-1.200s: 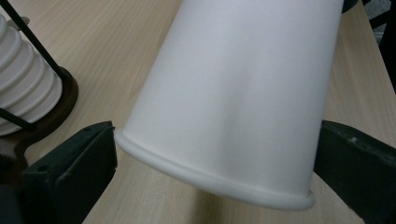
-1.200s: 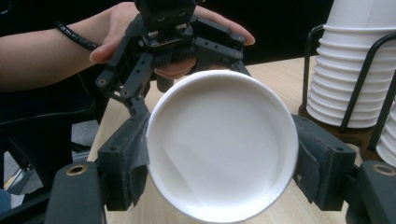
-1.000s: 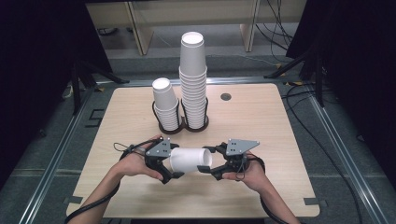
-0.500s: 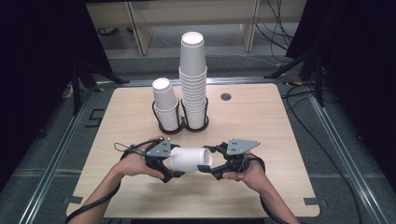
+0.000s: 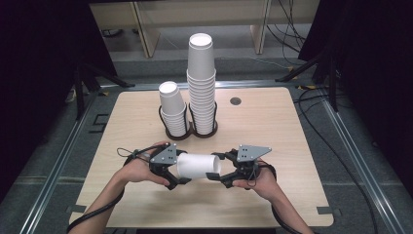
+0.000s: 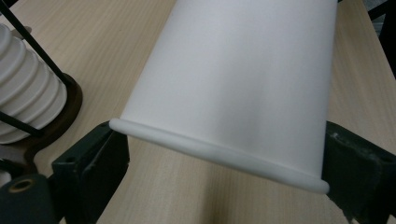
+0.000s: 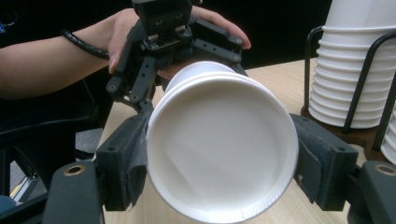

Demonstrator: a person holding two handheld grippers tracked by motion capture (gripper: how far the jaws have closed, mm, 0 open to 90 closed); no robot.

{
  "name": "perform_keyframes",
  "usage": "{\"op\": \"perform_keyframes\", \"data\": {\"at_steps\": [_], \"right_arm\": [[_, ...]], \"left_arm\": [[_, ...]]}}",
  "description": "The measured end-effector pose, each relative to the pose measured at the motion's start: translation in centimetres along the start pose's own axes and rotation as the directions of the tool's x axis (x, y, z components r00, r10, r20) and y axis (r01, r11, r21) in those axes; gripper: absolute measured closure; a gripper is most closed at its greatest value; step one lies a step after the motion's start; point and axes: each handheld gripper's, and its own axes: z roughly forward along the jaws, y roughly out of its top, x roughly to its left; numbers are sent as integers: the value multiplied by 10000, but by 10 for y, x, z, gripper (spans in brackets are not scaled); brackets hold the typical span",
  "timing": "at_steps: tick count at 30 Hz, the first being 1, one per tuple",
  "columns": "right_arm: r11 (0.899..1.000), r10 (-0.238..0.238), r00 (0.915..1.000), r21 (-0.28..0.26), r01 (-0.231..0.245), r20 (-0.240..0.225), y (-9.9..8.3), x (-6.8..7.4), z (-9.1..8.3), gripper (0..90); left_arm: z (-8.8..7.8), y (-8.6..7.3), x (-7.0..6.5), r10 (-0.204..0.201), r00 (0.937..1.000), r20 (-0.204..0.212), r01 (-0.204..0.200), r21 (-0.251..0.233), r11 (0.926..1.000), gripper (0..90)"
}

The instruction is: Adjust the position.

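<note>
A white paper cup [image 5: 197, 165] lies level above the table's front, held between both grippers. My left gripper [image 5: 181, 168] has the cup's rolled rim [image 6: 210, 147] between its jaws, which have just been closing and now touch the rim on both sides. My right gripper [image 5: 214, 166] is shut on the cup's other end. In the right gripper view that round end [image 7: 219, 149] faces the camera, pressed by a pad on each side. Behind it there is the left gripper [image 7: 187, 60] in a hand.
Two stacks of white cups stand in black wire holders at the table's middle: a tall stack [image 5: 201, 83] and, to its left, a short stack [image 5: 173, 109]. A small dark grommet [image 5: 235, 101] sits in the wooden table [image 5: 272, 126] at the back right.
</note>
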Motion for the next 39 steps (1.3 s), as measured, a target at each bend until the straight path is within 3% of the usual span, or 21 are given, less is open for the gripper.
{"op": "perform_keyframes", "data": {"at_steps": [11, 14, 20, 21, 25, 27, 28, 35, 39], "right_arm": [[9981, 191, 9998, 583, -197, 110, 0, 1, 0, 265], [9989, -10, 10000, 478, 7, 68, 0, -1, 2, 265], [9989, 192, 9998, 427, -192, -4, -2, -1, 2, 265], [9981, 249, 9996, 561, -257, 151, -2, -1, 2, 265], [9985, 81, 9999, 538, -86, 87, -2, -2, 2, 265], [9991, 181, 9997, 378, -187, 176, -3, -1, 4, 265], [9975, 391, 9992, 583, -392, 29, -3, -1, 3, 265], [9956, 386, 9992, 851, -394, 109, -4, -3, 5, 258], [9943, 476, 9988, 952, -481, 68, -3, -3, 6, 252]], "left_arm": [[-4, 4, 0, 421, 9990, -164, -414, 364, 9985, 113], [-3, 4, 0, 415, 9991, -125, -410, 353, 9985, 119], [-5, 6, 0, 651, 9978, -150, -643, 456, 9969, 142], [-5, 6, 0, 643, 9978, -157, -635, 491, 9968, 144], [-7, 7, -1, 705, 9972, -232, -695, 413, 9967, 150], [-8, 8, 0, 862, 9961, -201, -849, 577, 9947, 155], [-8, 8, 0, 795, 9967, -184, -785, 469, 9958, 158], [-10, 11, 3, 964, 9953, 5, -960, 916, 9912, 177], [-12, 14, 3, 858, 9963, 72, -861, 870, 9925, 185]]}}
